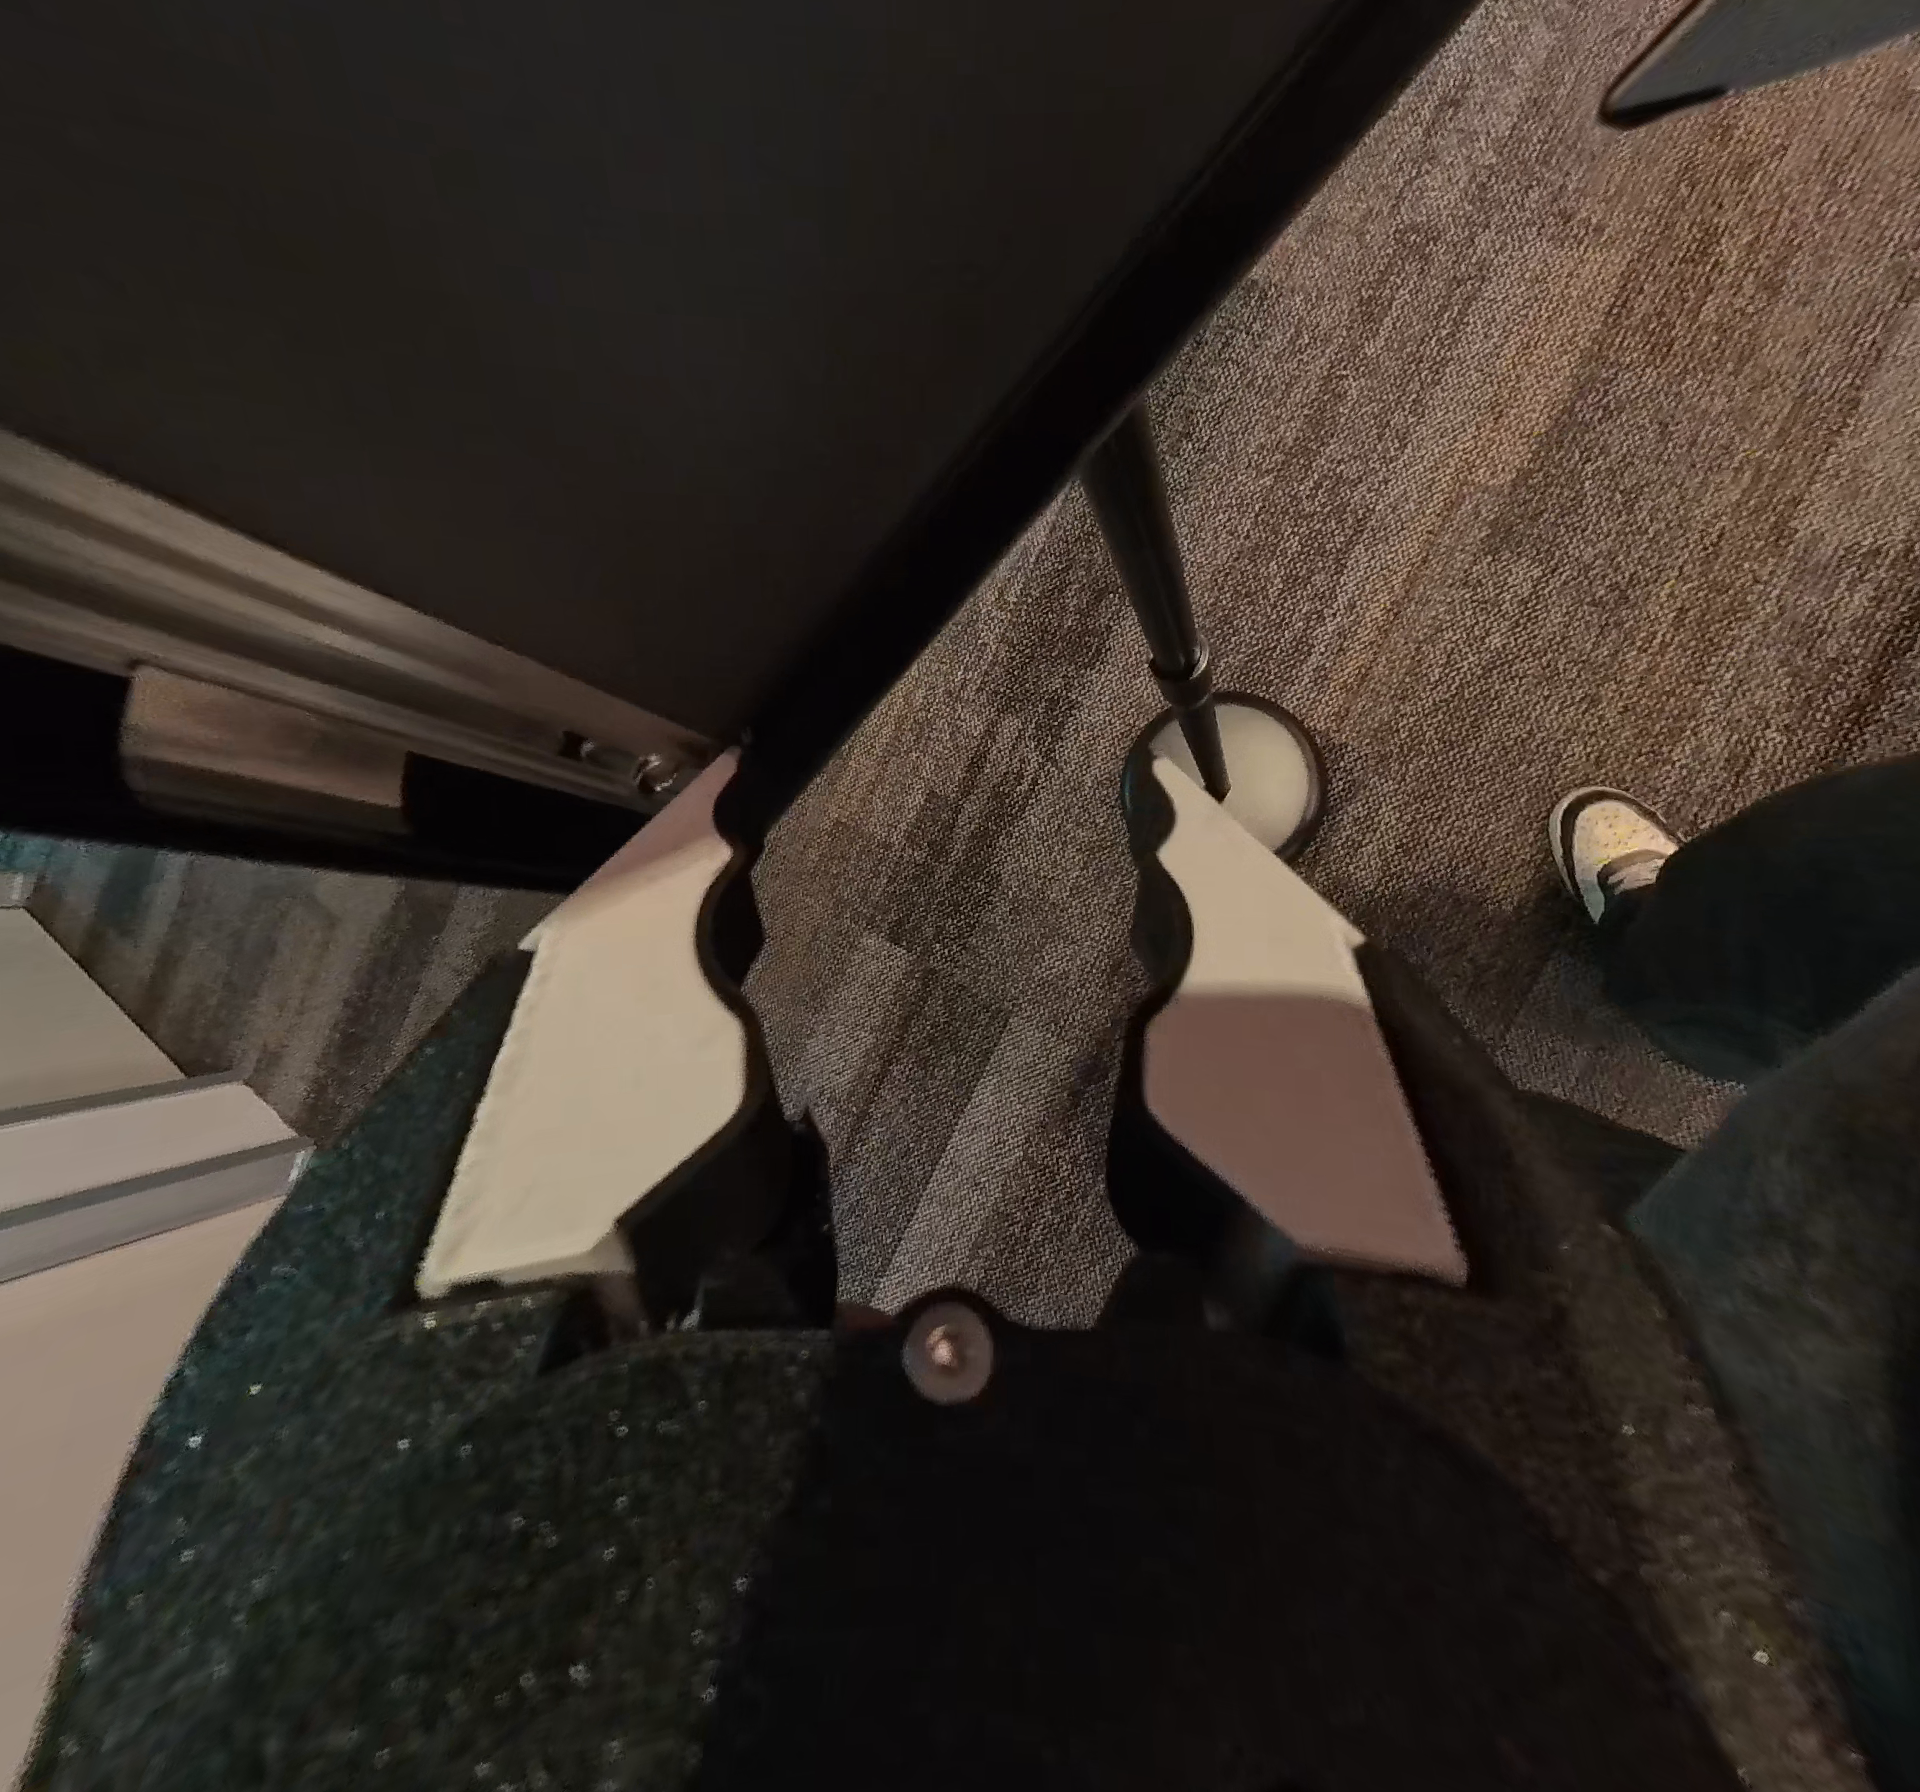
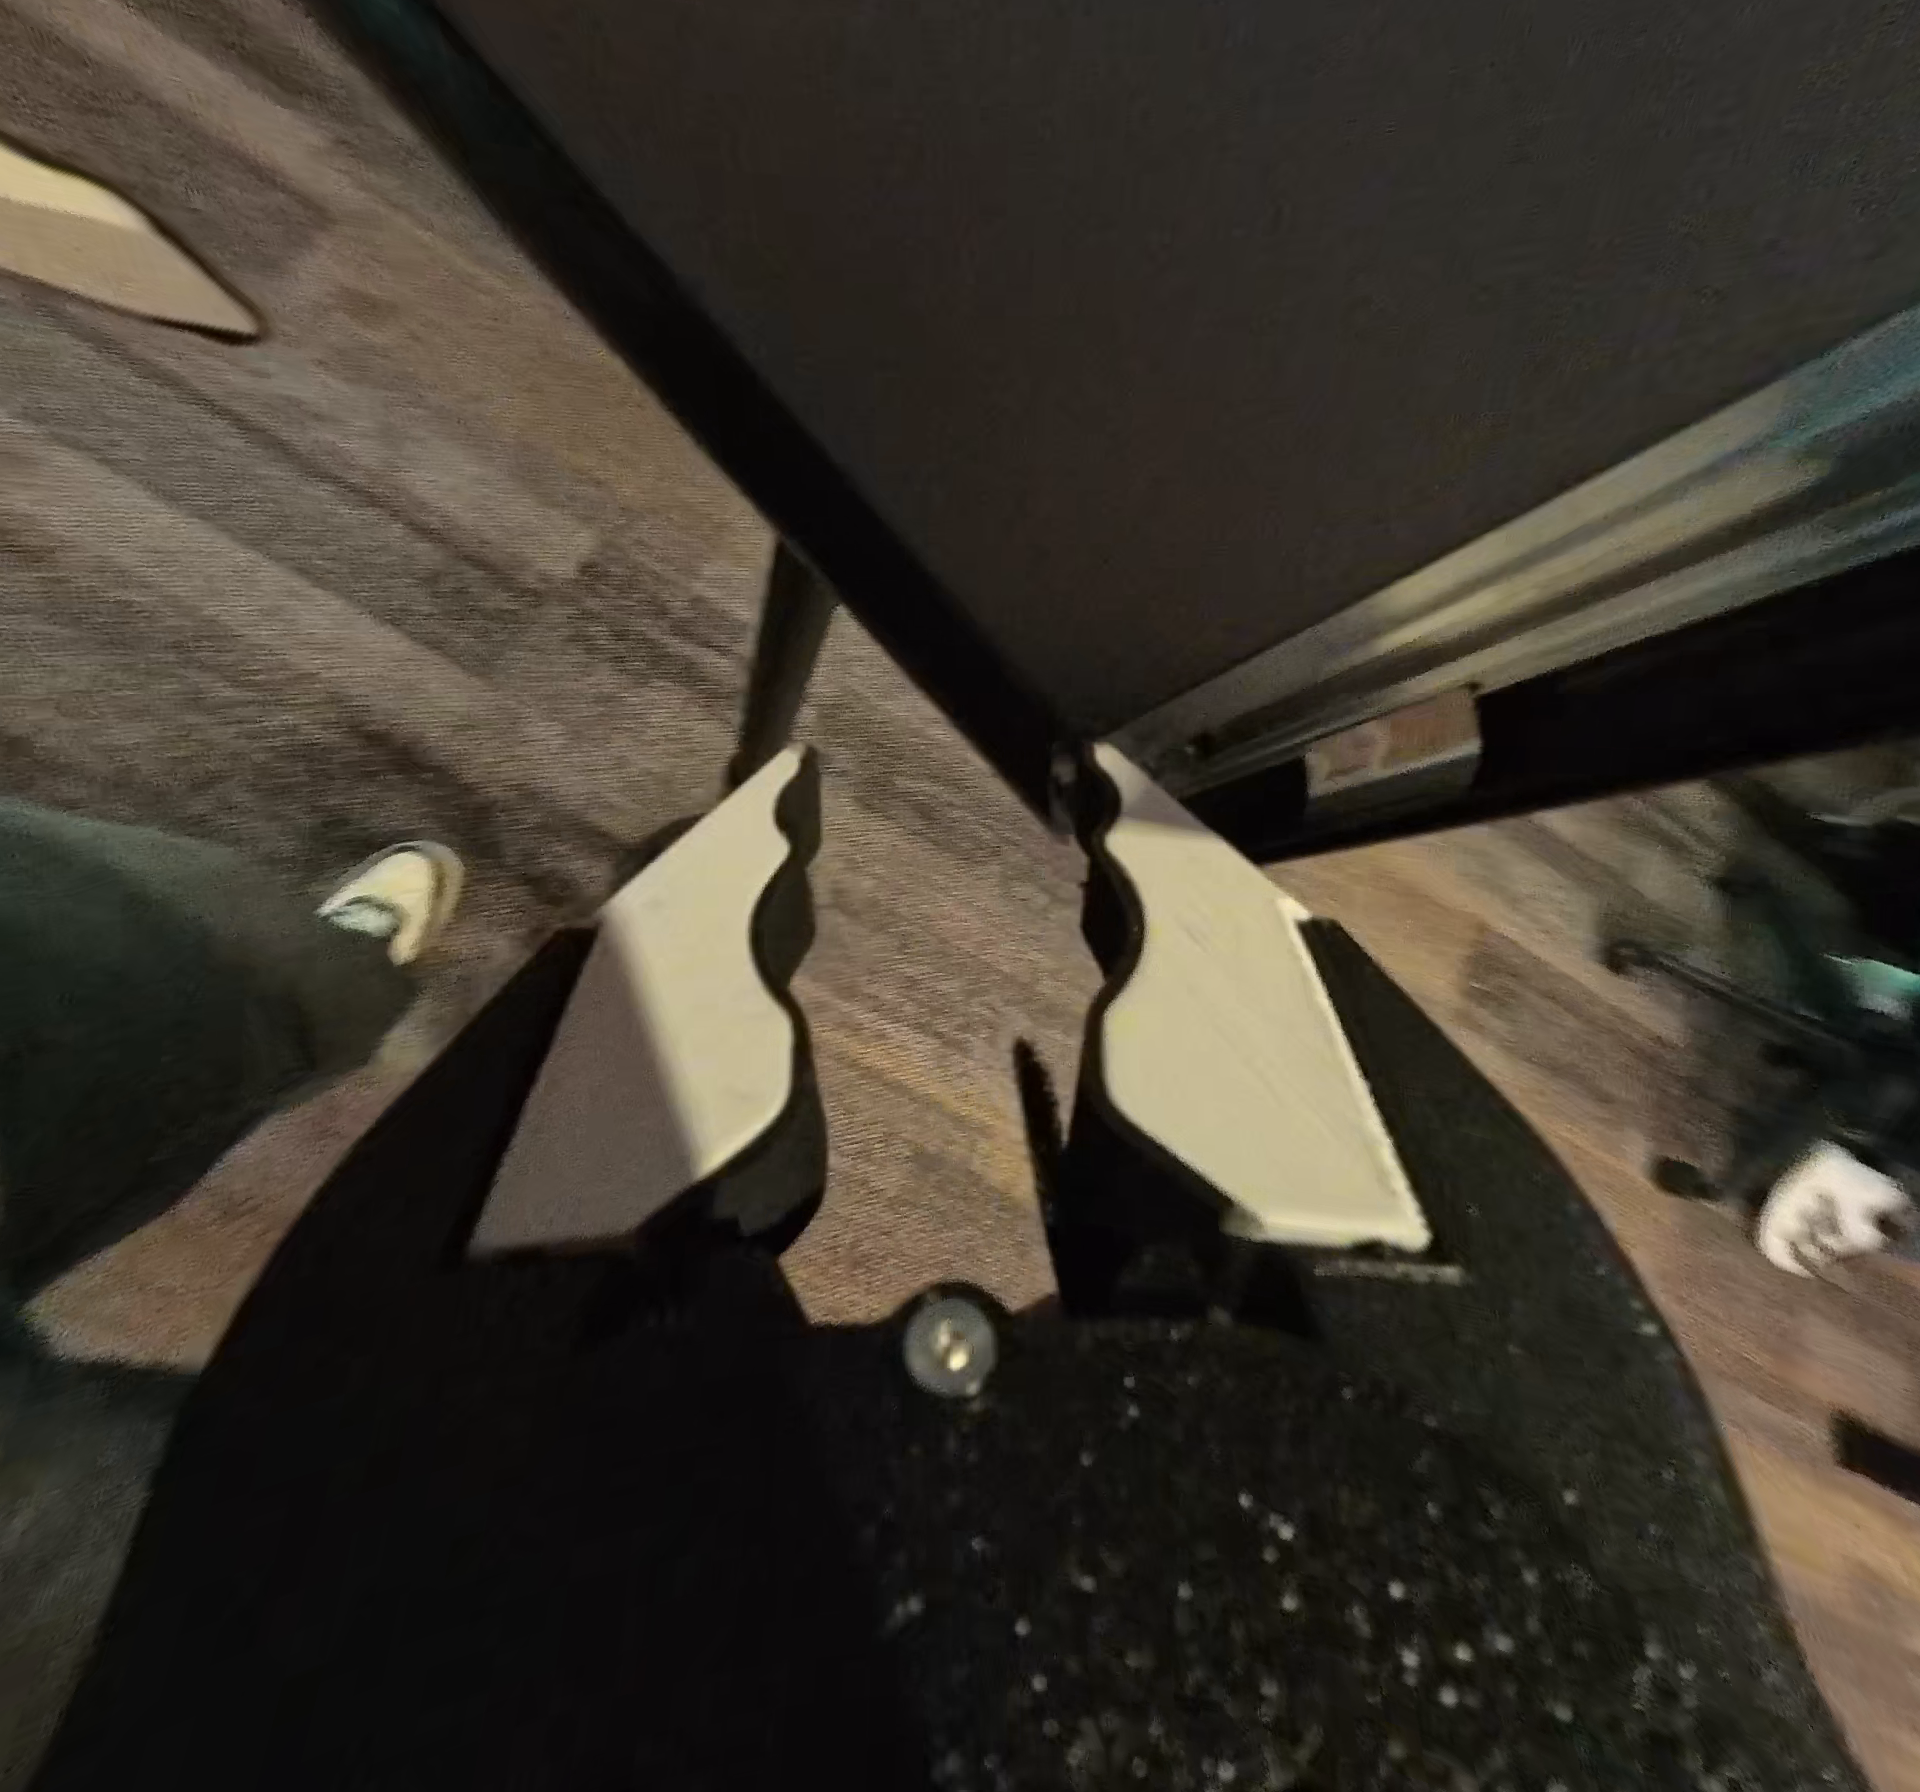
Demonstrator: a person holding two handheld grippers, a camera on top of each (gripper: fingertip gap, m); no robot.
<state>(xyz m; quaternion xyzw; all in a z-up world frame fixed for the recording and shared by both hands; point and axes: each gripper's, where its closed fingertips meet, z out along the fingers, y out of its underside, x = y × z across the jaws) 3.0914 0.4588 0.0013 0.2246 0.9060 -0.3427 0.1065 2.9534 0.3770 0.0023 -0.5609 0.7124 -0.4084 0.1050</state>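
My left gripper (image 1: 940, 776) is open and empty, its white fingers (image 1: 623, 1036) pointing down at the carpet beside the corner of a dark table top (image 1: 571, 236). Its left fingertip sits at the table's black edge. A thin black table leg (image 1: 1153, 599) stands on a round white foot pad (image 1: 1262, 771) just past the right fingertip. My right gripper (image 2: 951, 760) is open and empty too, at another corner of the dark table top (image 2: 1195, 236). Its right fingertip is close to the corner, and a black leg (image 2: 784, 662) stands behind the left fingertip.
Grey-brown carpet (image 1: 1507, 443) covers the floor. A person's dark trouser leg and pale shoe (image 1: 1610, 838) stand at the right, and show in the right wrist view (image 2: 400, 895). A metal rail (image 1: 260, 599) runs under the table. Dark equipment with a white wheel (image 2: 1829, 1212) lies far right.
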